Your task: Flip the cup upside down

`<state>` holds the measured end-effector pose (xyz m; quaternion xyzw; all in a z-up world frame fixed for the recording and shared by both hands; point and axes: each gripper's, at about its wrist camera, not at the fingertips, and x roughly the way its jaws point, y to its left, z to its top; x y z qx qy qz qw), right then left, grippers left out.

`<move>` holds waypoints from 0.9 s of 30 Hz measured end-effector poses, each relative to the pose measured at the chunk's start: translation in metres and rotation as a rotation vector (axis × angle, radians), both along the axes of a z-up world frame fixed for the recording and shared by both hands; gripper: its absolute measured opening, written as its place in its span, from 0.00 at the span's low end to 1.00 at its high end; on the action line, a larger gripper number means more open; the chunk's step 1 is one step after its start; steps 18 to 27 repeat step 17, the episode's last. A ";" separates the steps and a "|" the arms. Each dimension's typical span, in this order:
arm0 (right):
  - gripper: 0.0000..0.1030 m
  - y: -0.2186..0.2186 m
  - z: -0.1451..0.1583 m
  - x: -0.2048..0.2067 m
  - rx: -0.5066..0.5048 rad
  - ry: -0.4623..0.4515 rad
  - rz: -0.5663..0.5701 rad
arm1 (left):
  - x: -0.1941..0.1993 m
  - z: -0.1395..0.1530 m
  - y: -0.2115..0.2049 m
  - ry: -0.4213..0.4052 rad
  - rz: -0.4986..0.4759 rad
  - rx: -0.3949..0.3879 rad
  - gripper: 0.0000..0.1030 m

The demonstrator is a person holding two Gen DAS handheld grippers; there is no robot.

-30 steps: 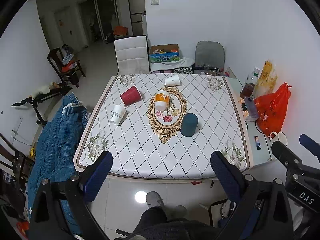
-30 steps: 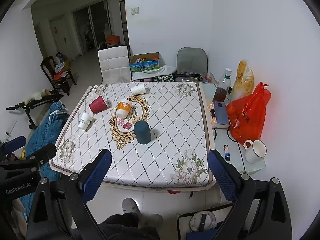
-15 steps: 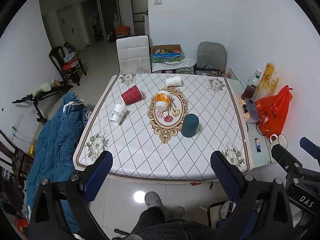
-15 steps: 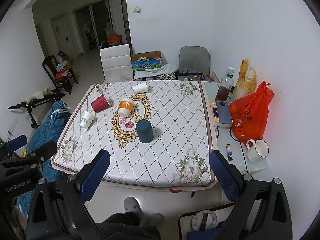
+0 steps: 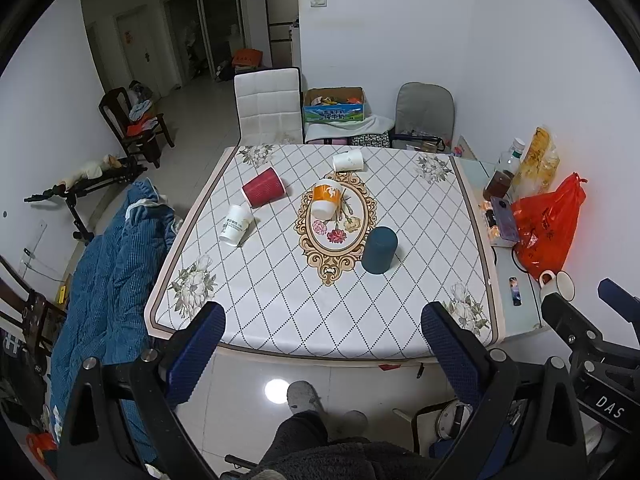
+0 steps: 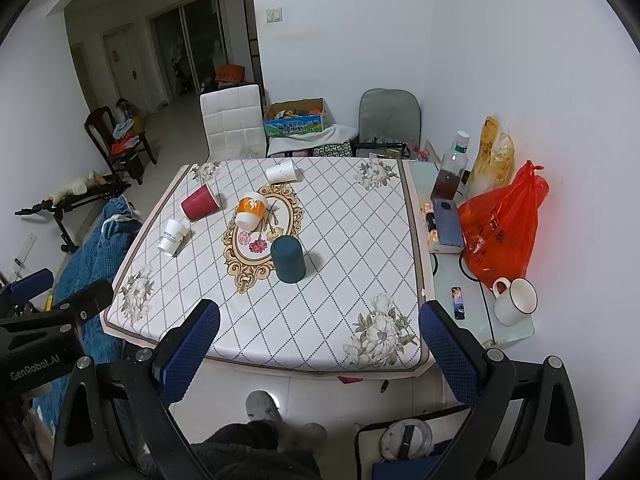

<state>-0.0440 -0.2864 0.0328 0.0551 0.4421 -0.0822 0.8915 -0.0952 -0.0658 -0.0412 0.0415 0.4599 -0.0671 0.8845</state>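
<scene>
Several cups sit on the white diamond-patterned table [image 5: 280, 300]. A dark teal cup [image 5: 379, 250] [image 6: 288, 259] stands mouth down near the middle. An orange-and-white cup [image 5: 327, 199] [image 6: 251, 211], a red cup [image 5: 264, 192] [image 6: 199, 207], a white printed cup [image 5: 235, 225] [image 6: 173, 237] and a white paper cup [image 5: 348, 161] [image 6: 281, 171] lie on their sides farther back. My left gripper [image 5: 322, 354] and right gripper [image 6: 320, 354] are open and empty, held before the table's near edge, well short of the cups.
A side shelf on the right holds a red plastic bag [image 6: 500, 224], a bottle [image 6: 450, 172], a phone [image 6: 448, 226] and a white mug [image 6: 514, 300]. A blue blanket [image 5: 104, 280] lies left of the table. Chairs [image 5: 268, 108] and a box stand behind it.
Both grippers have drifted slightly; the table appears a little lower and nearer in view. Cups have not moved. Both grippers stay open.
</scene>
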 end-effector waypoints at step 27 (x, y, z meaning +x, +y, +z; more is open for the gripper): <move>0.99 -0.005 -0.005 -0.001 0.004 0.003 -0.003 | -0.003 -0.003 -0.002 -0.010 0.012 0.004 0.97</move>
